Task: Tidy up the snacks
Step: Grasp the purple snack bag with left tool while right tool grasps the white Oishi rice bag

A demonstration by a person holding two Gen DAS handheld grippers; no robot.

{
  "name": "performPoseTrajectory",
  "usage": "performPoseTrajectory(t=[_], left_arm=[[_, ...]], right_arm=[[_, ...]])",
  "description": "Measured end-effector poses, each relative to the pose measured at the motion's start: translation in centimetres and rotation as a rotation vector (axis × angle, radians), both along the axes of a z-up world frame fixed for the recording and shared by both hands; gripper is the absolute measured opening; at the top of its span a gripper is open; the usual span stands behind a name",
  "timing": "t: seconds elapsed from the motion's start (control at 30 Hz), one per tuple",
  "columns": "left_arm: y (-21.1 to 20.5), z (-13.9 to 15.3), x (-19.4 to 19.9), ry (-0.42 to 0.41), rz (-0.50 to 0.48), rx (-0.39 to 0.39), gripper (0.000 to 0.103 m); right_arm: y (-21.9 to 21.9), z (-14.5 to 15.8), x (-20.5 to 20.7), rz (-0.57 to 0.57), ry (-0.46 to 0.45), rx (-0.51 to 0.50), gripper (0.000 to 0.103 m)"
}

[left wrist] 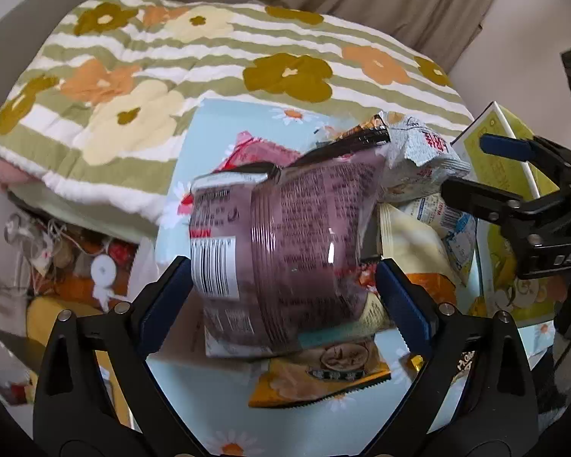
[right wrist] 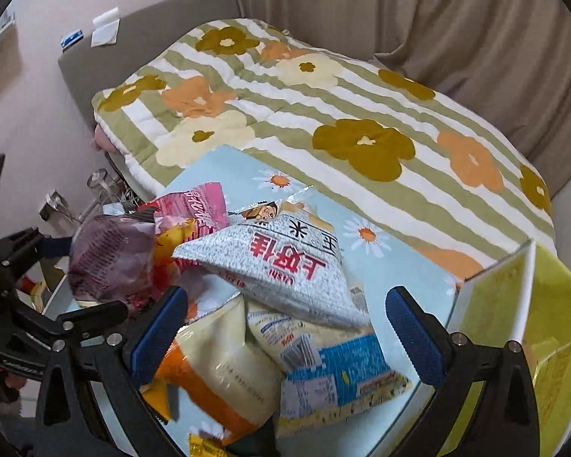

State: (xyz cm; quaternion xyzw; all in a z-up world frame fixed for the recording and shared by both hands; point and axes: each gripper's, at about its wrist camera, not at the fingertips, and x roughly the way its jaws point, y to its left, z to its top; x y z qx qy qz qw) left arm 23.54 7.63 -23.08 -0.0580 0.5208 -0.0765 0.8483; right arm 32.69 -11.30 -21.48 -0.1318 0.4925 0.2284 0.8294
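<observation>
A bed fills the back of the room under one flowered quilt (right wrist: 323, 122) in green and white stripes, with a beige curtain (right wrist: 418, 19) hanging behind it. In front sits a table with a light blue daisy-print top (right wrist: 411, 266), and the snacks lie heaped on it. At the table's right edge stands one yellow box (right wrist: 514, 285) with white walls; its print is too faint to read.

Biggest in the heap is one silver-grey bag (right wrist: 285, 262) with bold red Chinese characters, lying on top of the others. Under it I count one cream and orange pouch (right wrist: 224, 365) and one white and blue packet (right wrist: 331, 373), its small print unreadable. One pink bag (right wrist: 205, 205) pokes out behind. From the left wrist view one orange sachet (left wrist: 316, 377) with a round emblem lies flat on the table.

The left gripper (left wrist: 285, 297) holds one purple packet (left wrist: 293, 236) between its blue pads, raised above the heap; the packet shows a white barcode panel and dense text, blurred. The right gripper (right wrist: 285, 342) hangs over the pile with its fingers spread wide, gripping nothing. "DAS" is readable on its black body in the left view.
</observation>
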Motion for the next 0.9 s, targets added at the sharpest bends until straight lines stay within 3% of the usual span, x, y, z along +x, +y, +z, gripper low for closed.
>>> performPoseTrajectory(t=[0.13,0.37,0.7,0.9], left_arm=[[0.1,-0.2,0.6,0.007,-0.018,-0.015,0.083],[0.5,0.0,0.5,0.004,-0.012,-0.037,0.071],[0.8,0.5,0.2,-0.004,-0.007,-0.046,0.068],[1.4,1.0,-0.2,-0.013,0.009,-0.039,0.068]], right_arm=[[0.9,-0.8,0.8,0.033,0.002,-0.025,0.103],[2.0,-2.1,1.8,0.051,0.014,-0.045,0.103],[2.7,-3.7,2.7,0.080,0.014,-0.081,0.103],[2.5,-3.5,2.2,0.086,-0.024,-0.086,0.087]])
